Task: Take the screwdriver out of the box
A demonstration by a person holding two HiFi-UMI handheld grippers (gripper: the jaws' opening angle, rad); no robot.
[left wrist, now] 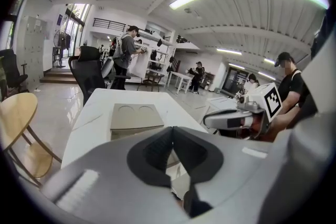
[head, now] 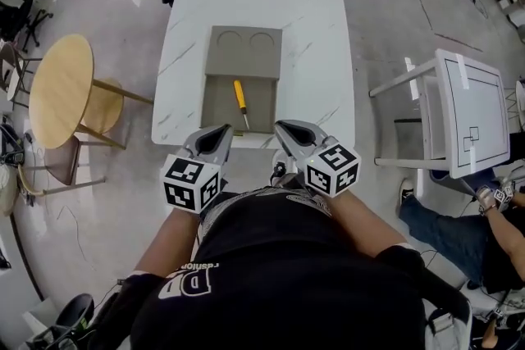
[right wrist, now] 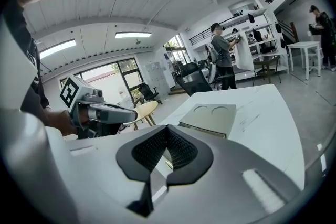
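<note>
A white marble table [head: 320,29] stands in an open workshop. The yellow-handled screwdriver [head: 240,102] lies loose in the open box [head: 215,106], easy to reach. The left gripper [head: 220,134] and right gripper [head: 285,129] hover at the near edge, jaws together, holding nothing.

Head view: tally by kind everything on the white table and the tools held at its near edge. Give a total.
box: 1
screwdriver: 1
tongs: 2 (left tongs, right tongs)
Total: 4
</note>
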